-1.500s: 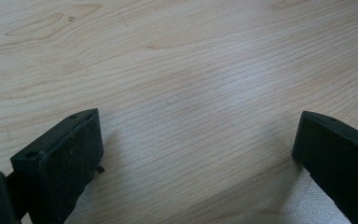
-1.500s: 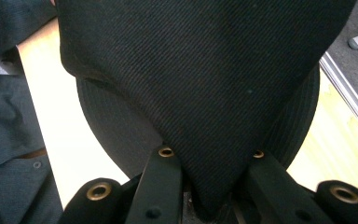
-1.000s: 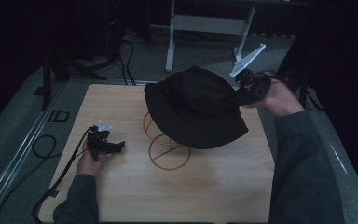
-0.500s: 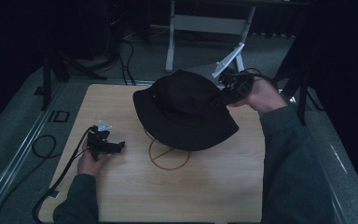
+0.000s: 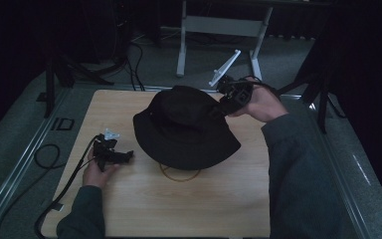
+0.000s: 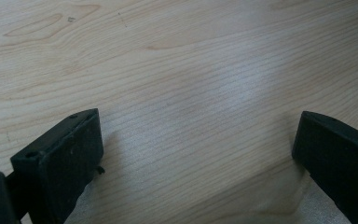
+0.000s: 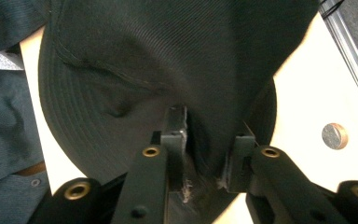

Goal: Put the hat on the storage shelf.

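Observation:
A black bucket hat [image 5: 179, 129] sits over a gold wire stand, of which only the base ring [image 5: 180, 175] shows, on the wooden table [image 5: 144, 209]. My right gripper [image 5: 219, 107] is at the hat's far right side. In the right gripper view its jaws [image 7: 209, 135] have just been opening and stand slightly apart, with a fold of the hat [image 7: 168, 56] between them and the pads no longer pinching it. My left gripper [image 5: 122, 157] rests on the table left of the hat. It is open [image 6: 196, 140], with bare wood [image 6: 168, 56] between its jaws.
A white metal frame [image 5: 219, 25] stands on the floor behind the table. Cables [image 5: 45, 154] trail off the table's left edge. A small round metal disc [image 7: 334, 136] is set in the tabletop near the hat. My sleeves come in from the front left and right.
The right hand has carried the hat left and down onto the wire stand, which the hat now mostly covers. Its jaws have parted slightly. The left gripper has not moved.

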Motion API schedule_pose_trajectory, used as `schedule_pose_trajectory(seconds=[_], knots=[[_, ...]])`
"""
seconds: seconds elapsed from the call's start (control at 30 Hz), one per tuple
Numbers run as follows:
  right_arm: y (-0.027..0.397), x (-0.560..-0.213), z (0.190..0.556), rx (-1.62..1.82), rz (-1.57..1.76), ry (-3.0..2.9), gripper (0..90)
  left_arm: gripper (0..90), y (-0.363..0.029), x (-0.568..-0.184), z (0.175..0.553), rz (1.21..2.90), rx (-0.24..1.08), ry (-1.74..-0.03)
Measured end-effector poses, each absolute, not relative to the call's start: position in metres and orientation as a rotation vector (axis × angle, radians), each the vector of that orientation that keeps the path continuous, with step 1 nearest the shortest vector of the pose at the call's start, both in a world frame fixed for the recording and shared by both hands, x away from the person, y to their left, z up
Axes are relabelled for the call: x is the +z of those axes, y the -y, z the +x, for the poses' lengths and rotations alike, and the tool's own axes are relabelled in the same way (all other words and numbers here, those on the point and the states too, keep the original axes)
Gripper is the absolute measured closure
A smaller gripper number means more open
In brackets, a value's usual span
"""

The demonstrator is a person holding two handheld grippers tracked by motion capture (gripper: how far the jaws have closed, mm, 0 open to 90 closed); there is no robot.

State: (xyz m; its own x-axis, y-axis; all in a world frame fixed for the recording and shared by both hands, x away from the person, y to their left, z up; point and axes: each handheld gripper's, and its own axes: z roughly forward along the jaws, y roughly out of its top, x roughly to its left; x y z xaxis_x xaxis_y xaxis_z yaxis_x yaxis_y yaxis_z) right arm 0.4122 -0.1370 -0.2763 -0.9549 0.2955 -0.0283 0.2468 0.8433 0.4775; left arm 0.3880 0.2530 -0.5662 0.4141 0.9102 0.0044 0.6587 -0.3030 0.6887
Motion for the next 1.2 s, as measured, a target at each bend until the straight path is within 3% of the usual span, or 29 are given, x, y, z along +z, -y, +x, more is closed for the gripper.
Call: schedule_pose_trajectory(seconds=[0.57, 0.63, 0.87, 1.2], knots=[[0.118, -0.288, 0.397, 0.731, 0.366, -2.963, 51.6, 2.0, -0.253, -0.566, 0.388, 2.062, 0.535, -1.326], [0.121, -0.287, 0.396, 0.731, 0.401, -2.962, 44.1, 2.0, -0.253, -0.566, 0.388, 2.062, 0.535, -1.326], [0.127, -0.288, 0.388, 0.640, 0.451, -2.928, 32.9, 2.0, -0.253, -0.566, 0.388, 2.062, 0.535, -1.326], [0.154, -0.294, 0.387, 0.697, 0.571, -2.839, 29.9, 2.0, -0.253, -0.566, 0.388, 2.061, 0.535, -1.326]])
